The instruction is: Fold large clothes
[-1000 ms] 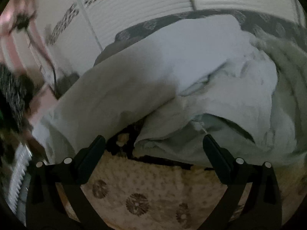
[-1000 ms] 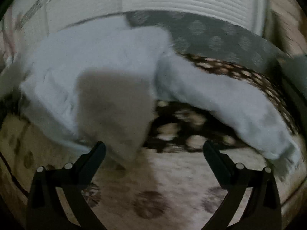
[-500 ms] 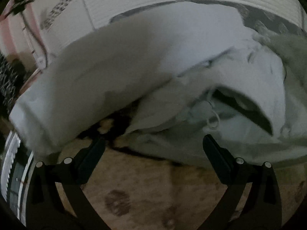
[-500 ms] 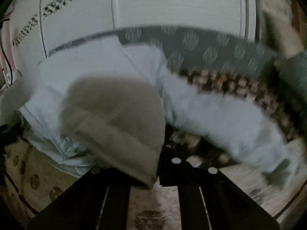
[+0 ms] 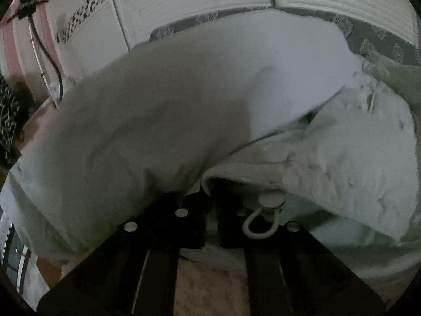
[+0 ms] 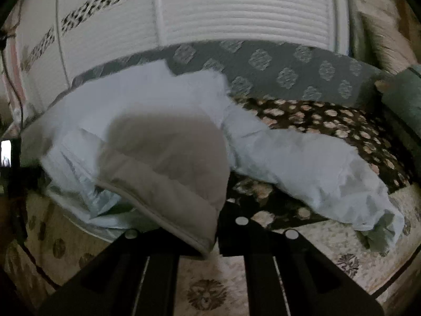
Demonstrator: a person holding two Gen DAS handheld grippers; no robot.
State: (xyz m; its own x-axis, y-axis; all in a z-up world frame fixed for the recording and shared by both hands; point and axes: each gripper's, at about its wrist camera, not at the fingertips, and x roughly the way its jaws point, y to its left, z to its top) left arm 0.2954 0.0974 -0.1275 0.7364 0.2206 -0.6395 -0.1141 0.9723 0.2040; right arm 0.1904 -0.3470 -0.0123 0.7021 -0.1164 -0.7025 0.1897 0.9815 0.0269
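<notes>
- Left gripper (image 5: 210,210): jaws clenched almost together at lower centre of the left view, pinching the edge of the garment (image 5: 163,121) beside its cord loop (image 5: 259,222).
- Right gripper (image 6: 218,226): jaws closed at lower centre of the right view, gripping a hemmed corner of the garment (image 6: 168,168).
- The pale garment fills the middle of both views; one sleeve (image 6: 315,173) trails toward the lower right, lying over a dark flowered blanket (image 6: 342,129).
- A beige rug (image 6: 205,292) with dark medallions shows at the bottom.
- Behind, a grey patterned cover (image 6: 276,65) crosses the upper middle, backed by white ribbed panels (image 6: 236,13).
- A dark cable (image 5: 50,60) hangs at the upper left of the left view.
</notes>
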